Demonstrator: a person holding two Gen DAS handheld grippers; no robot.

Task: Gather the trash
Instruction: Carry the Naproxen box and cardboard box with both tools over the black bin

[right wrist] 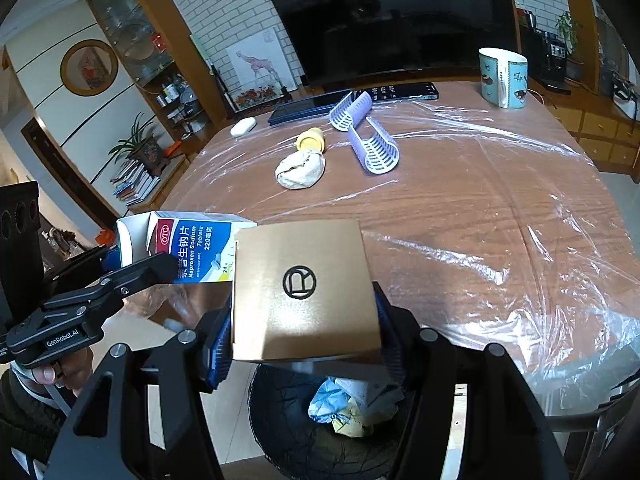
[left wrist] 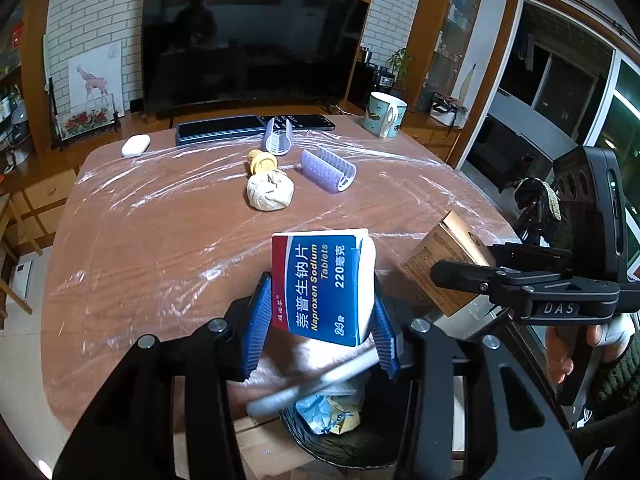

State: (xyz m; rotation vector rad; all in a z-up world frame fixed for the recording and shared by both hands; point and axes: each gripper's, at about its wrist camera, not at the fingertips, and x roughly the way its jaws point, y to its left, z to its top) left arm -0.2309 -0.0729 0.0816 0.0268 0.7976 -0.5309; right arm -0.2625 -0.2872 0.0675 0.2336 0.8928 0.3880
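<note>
The film-covered counter (right wrist: 480, 216) carries a crumpled paper wad (right wrist: 300, 168), while below its near edge the black-lined bin (right wrist: 288, 420) sits under the right tongs (right wrist: 306, 344) clamping a tan box (right wrist: 304, 292) and the left tongs (left wrist: 320, 320) clamping a blue tablet box (left wrist: 320, 284).

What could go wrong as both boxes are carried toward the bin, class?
1. The medicine box and gold box hang close together above the bin; they may collide.
2. The left gripper clamps only the medicine box's lower end, so it might tip sideways.
3. Released now, either box may strike the table edge instead.
</note>
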